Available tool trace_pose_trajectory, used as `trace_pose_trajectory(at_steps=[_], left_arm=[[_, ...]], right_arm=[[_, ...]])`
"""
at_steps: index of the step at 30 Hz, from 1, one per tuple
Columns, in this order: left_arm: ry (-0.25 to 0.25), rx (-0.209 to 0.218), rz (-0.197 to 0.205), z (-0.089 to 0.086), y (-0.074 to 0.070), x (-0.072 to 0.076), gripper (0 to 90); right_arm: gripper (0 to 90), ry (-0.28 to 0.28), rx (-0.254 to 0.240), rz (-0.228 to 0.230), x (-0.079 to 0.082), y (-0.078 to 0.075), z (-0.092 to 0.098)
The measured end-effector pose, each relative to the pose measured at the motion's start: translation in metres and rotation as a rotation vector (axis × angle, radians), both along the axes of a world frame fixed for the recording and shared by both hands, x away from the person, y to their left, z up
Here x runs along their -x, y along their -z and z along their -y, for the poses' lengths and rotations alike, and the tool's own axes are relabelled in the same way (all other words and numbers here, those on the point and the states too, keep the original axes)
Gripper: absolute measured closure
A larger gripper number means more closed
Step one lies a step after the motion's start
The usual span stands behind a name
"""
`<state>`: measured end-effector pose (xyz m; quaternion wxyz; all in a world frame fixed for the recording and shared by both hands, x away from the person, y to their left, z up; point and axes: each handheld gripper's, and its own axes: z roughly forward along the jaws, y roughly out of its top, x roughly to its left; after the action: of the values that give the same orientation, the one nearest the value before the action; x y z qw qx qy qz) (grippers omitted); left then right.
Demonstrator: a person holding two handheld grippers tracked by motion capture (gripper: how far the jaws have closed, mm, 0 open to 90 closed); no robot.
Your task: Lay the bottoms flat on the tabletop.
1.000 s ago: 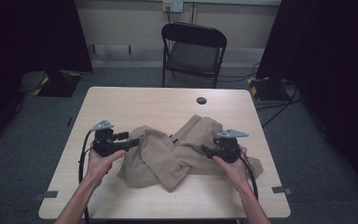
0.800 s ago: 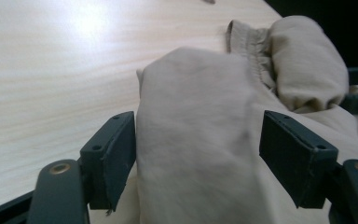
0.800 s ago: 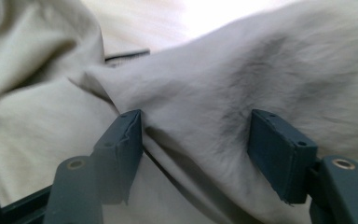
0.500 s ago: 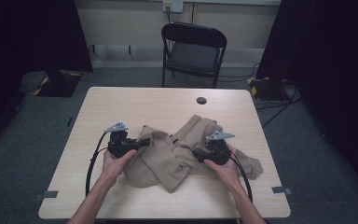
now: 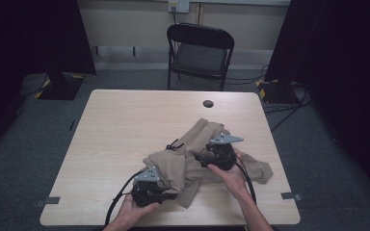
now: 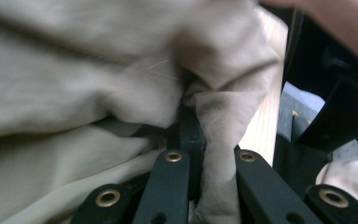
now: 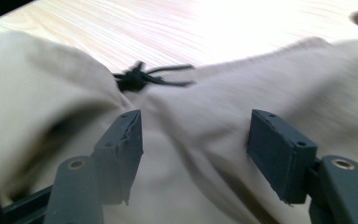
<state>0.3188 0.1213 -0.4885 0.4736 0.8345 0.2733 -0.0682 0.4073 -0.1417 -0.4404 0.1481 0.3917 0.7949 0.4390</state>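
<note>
A crumpled tan garment [image 5: 200,142] with a black drawstring knot [image 5: 173,144] lies on the right half of the wooden table [image 5: 125,125]. My left gripper [image 5: 169,193] sits near the front edge, shut on a fold of the garment's near left corner. In the left gripper view its jaws [image 6: 191,119] pinch the tan fabric [image 6: 74,84] tightly. My right gripper [image 5: 198,157] rests over the garment's middle, pointing left. In the right gripper view it [image 7: 196,140] stands open above the cloth [image 7: 37,93], with the drawstring knot [image 7: 137,79] just beyond its fingertips.
A black folding chair [image 5: 200,50] stands behind the table. A round cable hole [image 5: 208,103] sits near the far edge. The table's left half is bare wood. Dark curtains hang at both sides, and tape marks [image 5: 289,195] flag the front corners.
My left hand has moved right and toward the front edge, and its jaws have closed on the garment, dragging the left part along. The right hand shifted slightly left.
</note>
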Motion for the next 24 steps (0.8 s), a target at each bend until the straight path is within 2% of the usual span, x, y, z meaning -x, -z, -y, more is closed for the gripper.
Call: trace_pose_trajectory(at_steps=[2,4,7,8,9,10,12,14,16,17,20,21,22,24], left_arm=[[0.019,-0.055,0.013,0.005,0.005,0.002,88.0],[0.026,-0.067,0.009,0.004,0.007,0.001,86.3],[0.028,-0.032,-0.002,0.000,0.001,0.002,77.6],[0.029,-0.024,-0.003,-0.001,-0.002,0.002,69.3],[0.011,-0.029,0.009,-0.004,-0.006,0.001,63.2],[0.008,-0.016,0.016,-0.007,-0.010,0.001,58.1],[-0.022,0.026,0.016,-0.015,-0.016,-0.001,53.5],[-0.040,0.041,0.030,-0.023,-0.024,-0.003,49.6],[-0.071,0.050,0.058,-0.031,-0.033,-0.006,46.6],[-0.075,0.053,0.064,-0.034,-0.035,-0.008,46.2],[-0.123,0.097,0.083,-0.048,-0.046,-0.015,45.1],[-0.150,0.112,0.079,-0.052,-0.049,-0.016,44.4],[-0.164,0.113,0.087,-0.056,-0.051,-0.017,42.9],[-0.178,0.139,0.077,-0.065,-0.054,-0.021,42.1]], right_arm=[[34.6,-0.021,-0.012,-0.001,-0.002,0.000,-0.011],[34.0,-0.051,-0.001,-0.007,-0.002,0.004,-0.021],[33.9,-0.074,0.022,-0.033,0.002,0.018,-0.030],[33.7,-0.082,0.041,-0.046,0.003,0.023,-0.032],[33.6,-0.085,0.056,-0.053,0.004,0.027,-0.032],[33.8,-0.088,0.070,-0.062,0.007,0.033,-0.032],[34.0,-0.086,0.079,-0.080,0.010,0.043,-0.030],[34.1,-0.089,0.088,-0.094,0.013,0.050,-0.026],[34.1,-0.085,0.082,-0.087,0.015,0.052,-0.022],[34.1,-0.082,0.096,-0.084,0.016,0.052,-0.021],[34.2,-0.088,0.107,-0.075,0.018,0.053,-0.020],[34.2,-0.086,0.106,-0.081,0.018,0.052,-0.020],[34.3,-0.086,0.105,-0.081,0.017,0.053,-0.019],[34.4,-0.088,0.101,-0.077,0.018,0.053,-0.018]])
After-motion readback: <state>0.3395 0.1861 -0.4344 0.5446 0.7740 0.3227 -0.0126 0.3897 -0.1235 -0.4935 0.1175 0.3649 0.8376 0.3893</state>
